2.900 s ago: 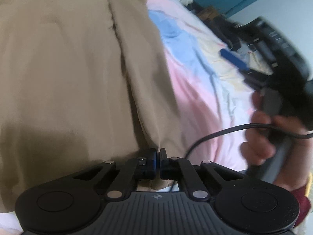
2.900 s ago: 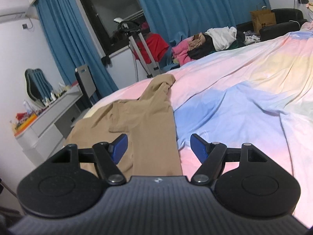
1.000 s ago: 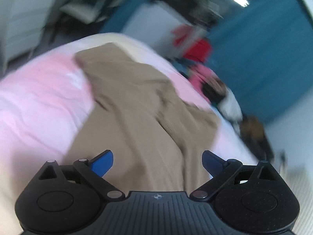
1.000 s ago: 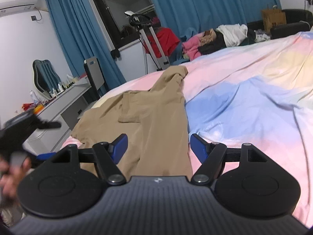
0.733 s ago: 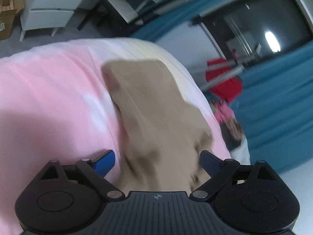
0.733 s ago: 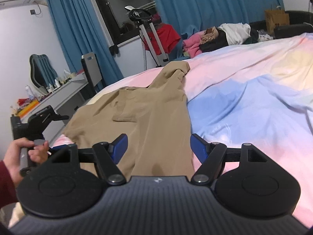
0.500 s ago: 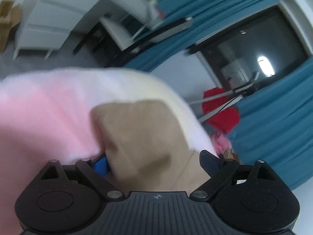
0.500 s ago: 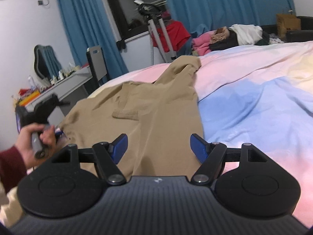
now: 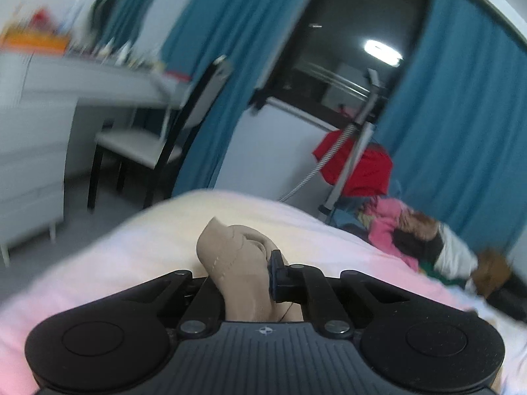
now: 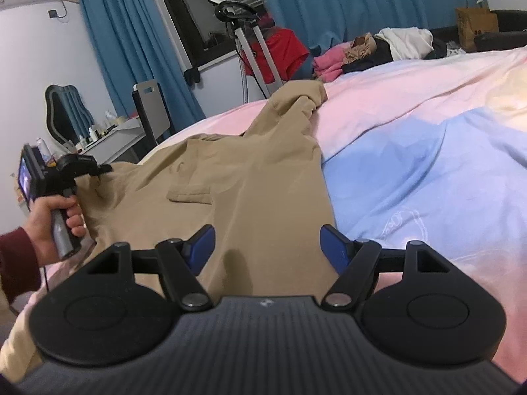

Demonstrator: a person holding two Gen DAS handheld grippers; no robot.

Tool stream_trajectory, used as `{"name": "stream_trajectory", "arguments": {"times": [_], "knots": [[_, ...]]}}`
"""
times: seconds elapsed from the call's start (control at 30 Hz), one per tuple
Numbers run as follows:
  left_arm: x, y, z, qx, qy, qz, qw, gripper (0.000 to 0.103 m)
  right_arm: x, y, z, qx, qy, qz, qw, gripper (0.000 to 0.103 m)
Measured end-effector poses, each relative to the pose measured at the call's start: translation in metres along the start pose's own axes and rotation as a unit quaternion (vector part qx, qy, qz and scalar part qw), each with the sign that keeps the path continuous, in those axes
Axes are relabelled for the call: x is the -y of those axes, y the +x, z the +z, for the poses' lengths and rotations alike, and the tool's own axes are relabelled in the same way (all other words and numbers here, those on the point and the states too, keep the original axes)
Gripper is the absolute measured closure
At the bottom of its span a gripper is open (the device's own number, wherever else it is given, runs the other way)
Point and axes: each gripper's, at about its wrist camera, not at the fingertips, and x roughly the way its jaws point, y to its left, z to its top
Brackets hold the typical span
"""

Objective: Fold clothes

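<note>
Tan trousers [image 10: 250, 177] lie spread on the pastel bed cover [image 10: 411, 138], one leg running toward the far edge. My left gripper [image 9: 243, 279] is shut on a bunched tan corner of the trousers [image 9: 230, 253]; it also shows in the right wrist view [image 10: 98, 171] at the trousers' left edge, held by a hand. My right gripper [image 10: 265, 247] is open and empty, low over the near end of the trousers.
A white desk [image 9: 49, 75] and a chair [image 9: 158, 138] stand left of the bed. A metal stand with a red garment [image 10: 263, 52] is behind the bed. A pile of clothes [image 10: 378, 49] and a paper bag [image 10: 474, 26] lie at the far side.
My left gripper has swung to the trousers' left edge and closed on a corner of the fabric. My right gripper has stayed open and drifted slightly over the trousers.
</note>
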Motion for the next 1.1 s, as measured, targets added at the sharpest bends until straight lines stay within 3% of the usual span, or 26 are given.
{"name": "stream_trajectory", "arguments": {"times": [0.17, 0.3, 0.37, 0.5, 0.6, 0.7, 0.77, 0.83, 0.9, 1.07, 1.1], "knots": [[0.083, -0.027, 0.010, 0.021, 0.099, -0.021, 0.9947, 0.097, -0.001, -0.009, 0.002, -0.006, -0.001, -0.017, 1.000, 0.031], [0.167, -0.034, 0.001, 0.016, 0.143, -0.063, 0.9876, 0.097, 0.004, -0.017, 0.006, 0.004, 0.014, -0.019, 1.000, 0.031], [0.208, -0.035, -0.014, 0.003, 0.167, -0.082, 0.9825, 0.097, 0.006, -0.019, 0.007, 0.007, 0.018, -0.022, 1.000, 0.031], [0.266, -0.016, -0.056, -0.029, 0.193, -0.086, 0.9769, 0.097, 0.012, -0.019, 0.008, 0.008, 0.033, -0.026, 0.999, 0.031], [0.290, 0.010, -0.091, -0.072, 0.210, -0.076, 0.9722, 0.096, 0.017, -0.018, 0.008, 0.009, 0.043, -0.028, 0.999, 0.031], [0.290, 0.037, -0.121, -0.110, 0.231, -0.084, 0.9629, 0.084, 0.023, -0.014, 0.008, 0.006, 0.055, -0.026, 0.998, 0.031], [0.288, 0.049, -0.135, -0.131, 0.247, -0.084, 0.9566, 0.061, 0.025, -0.010, 0.007, 0.004, 0.057, -0.024, 0.998, 0.031], [0.283, 0.049, -0.142, -0.141, 0.262, -0.082, 0.9513, 0.030, 0.027, -0.006, 0.006, 0.000, 0.061, -0.020, 0.998, 0.031], [0.276, 0.041, -0.145, -0.148, 0.276, -0.083, 0.9462, 0.022, 0.029, -0.003, 0.005, -0.004, 0.066, -0.016, 0.998, 0.031], [0.225, -0.029, -0.124, -0.201, 0.217, -0.189, 0.9363, 0.010, 0.030, -0.005, 0.006, 0.003, 0.075, -0.011, 0.997, 0.031], [0.212, -0.047, -0.119, -0.206, 0.199, -0.203, 0.9362, 0.004, 0.030, -0.007, 0.006, 0.005, 0.077, -0.008, 0.997, 0.031]]}}
